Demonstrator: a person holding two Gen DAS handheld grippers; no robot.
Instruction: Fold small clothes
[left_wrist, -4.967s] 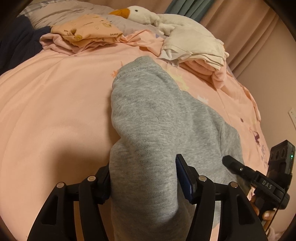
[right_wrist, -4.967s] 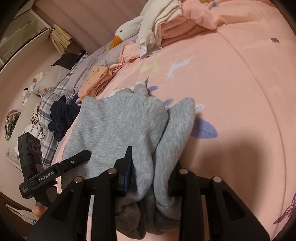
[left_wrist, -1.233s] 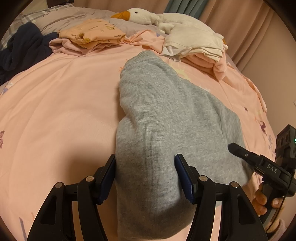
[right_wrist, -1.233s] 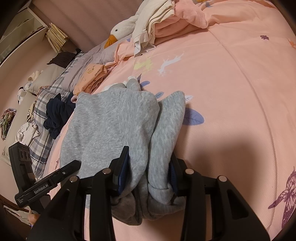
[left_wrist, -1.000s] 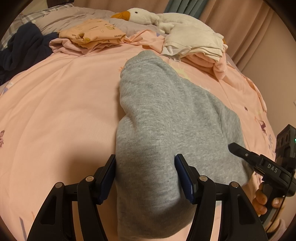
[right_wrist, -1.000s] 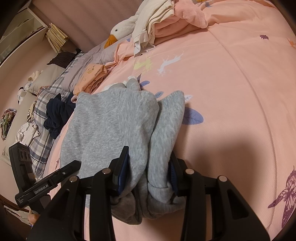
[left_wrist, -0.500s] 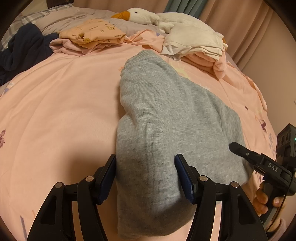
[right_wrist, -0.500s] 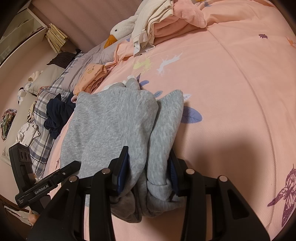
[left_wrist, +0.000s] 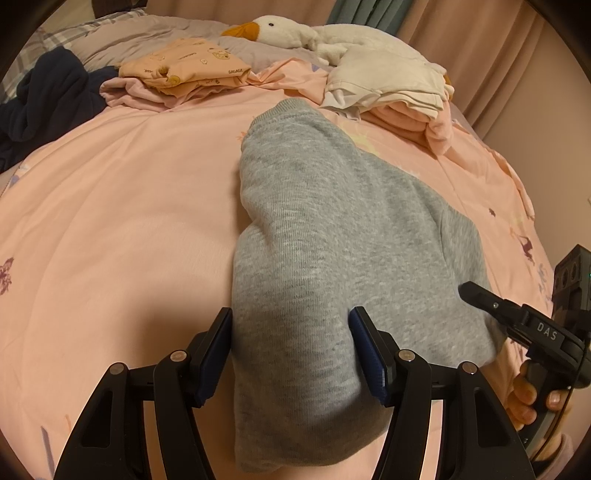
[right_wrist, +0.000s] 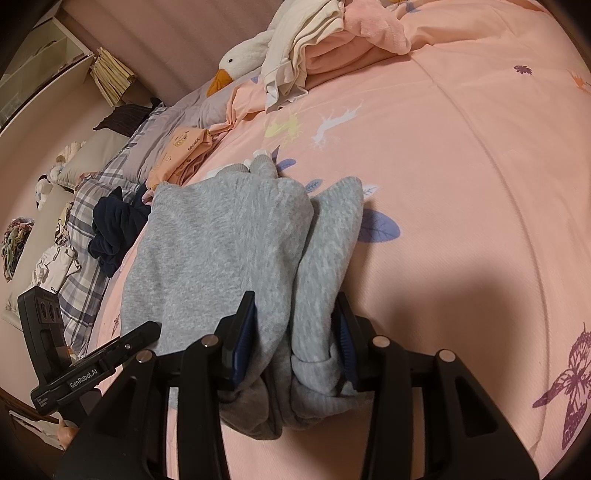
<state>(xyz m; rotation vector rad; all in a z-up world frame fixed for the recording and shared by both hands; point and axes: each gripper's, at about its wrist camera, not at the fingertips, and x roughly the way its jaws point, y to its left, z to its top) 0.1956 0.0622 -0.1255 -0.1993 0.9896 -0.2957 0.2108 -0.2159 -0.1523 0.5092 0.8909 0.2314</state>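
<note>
Close wrist views—downward (shared bed (left_wrist: 110, 221))

1. Left tool (left_wrist: 291, 350): matte black plastic arms with triangular cut-outs, silver round screws, dark blue ribbed pads.
2. Right tool (right_wrist: 295, 339): the same black build, silver screws and blue pads.
3. White lettering marks the side bars: "DAS" and "GenRobot.AI".
4. A black cable runs by the handle.

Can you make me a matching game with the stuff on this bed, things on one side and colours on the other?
Things:
1. goose
2. sweatshirt
3. quilt
4. heap by the plaid bedding

Colours:
A. grey
B. navy
C. white with an orange beak
D. pink

Pairs: 1-C, 2-A, 3-D, 4-B
</note>
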